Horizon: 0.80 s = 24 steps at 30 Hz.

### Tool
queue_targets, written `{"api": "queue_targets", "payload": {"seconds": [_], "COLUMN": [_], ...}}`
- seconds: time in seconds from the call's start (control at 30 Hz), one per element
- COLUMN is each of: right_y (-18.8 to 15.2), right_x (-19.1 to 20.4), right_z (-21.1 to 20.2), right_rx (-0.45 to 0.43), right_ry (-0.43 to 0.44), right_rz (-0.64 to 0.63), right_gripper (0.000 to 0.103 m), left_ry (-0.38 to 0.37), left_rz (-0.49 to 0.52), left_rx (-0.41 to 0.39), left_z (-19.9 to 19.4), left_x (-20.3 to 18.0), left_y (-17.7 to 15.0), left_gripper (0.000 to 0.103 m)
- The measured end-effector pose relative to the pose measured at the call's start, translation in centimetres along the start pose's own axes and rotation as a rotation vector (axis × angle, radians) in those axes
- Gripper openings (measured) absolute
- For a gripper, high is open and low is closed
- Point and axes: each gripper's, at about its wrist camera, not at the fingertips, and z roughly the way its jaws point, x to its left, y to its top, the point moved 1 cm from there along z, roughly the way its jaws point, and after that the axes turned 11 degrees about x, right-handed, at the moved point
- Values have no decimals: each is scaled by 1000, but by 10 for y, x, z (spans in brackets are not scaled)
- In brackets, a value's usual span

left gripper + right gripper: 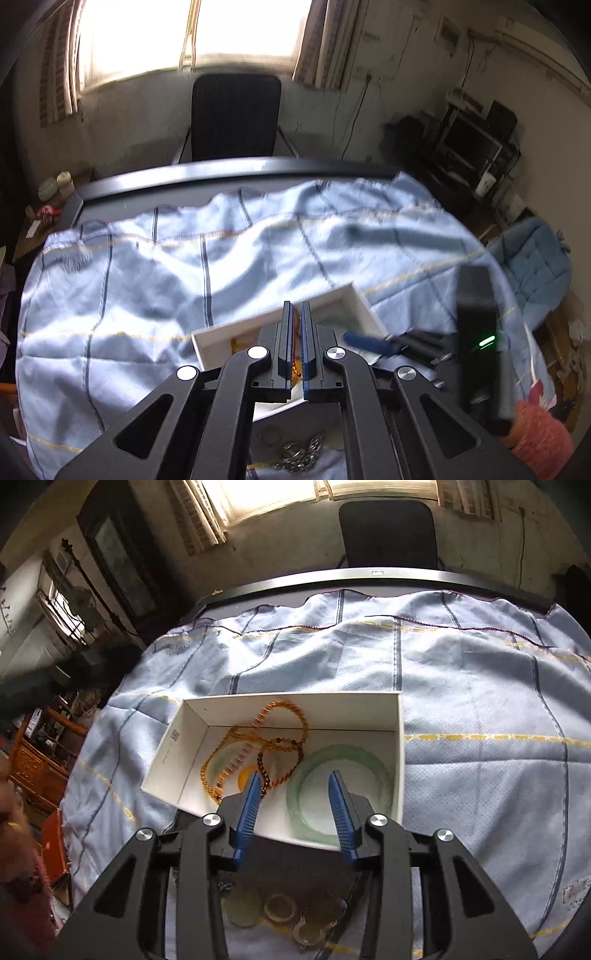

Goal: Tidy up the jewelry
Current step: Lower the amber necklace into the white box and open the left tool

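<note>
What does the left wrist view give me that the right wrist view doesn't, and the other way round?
Left wrist only: the left gripper, jaws nearly closed on an amber strand over the box, the right gripper seen from the side, and a metal chain on the cloth.

Right wrist only: the box interior, with the green bangle and amber bead necklace, the open right gripper above it, and pale rings on the cloth.

Both: the white box, blue checked cloth and black chair.

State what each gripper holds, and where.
The left gripper pinches the amber bead necklace by a strand. The right gripper holds nothing.
</note>
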Motion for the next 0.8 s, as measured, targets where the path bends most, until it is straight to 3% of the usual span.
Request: {"api": "queue_targets", "payload": {"seconds": [0.07, 0.13, 0.2, 0.5, 0.6, 0.8], "right_y": [-5, -17, -32, -120, -139, -165], "right_x": [-3, -4, 0, 14, 19, 28], "right_z": [-9, -24, -39, -58, -47, -28], "right_rx": [-9, -27, -42, -26, 13, 64], "right_ry": [18, 29, 19, 115, 73, 20], "right_rz": [15, 18, -4, -48, -120, -199], "right_gripper": [45, 52, 57, 63, 63, 63], "left_ry": [29, 65, 128, 203, 224, 138], "left_rz": [-4, 21, 55, 99, 55, -83], "left_rx": [22, 33, 19, 63, 101, 205], "left_z": [10, 17, 19, 19, 26, 47], "left_x": [5, 6, 4, -6, 3, 31], "left_y": [-8, -20, -40, -130, -148, -159], "left_gripper": [7, 21, 57, 77, 81, 90]}}
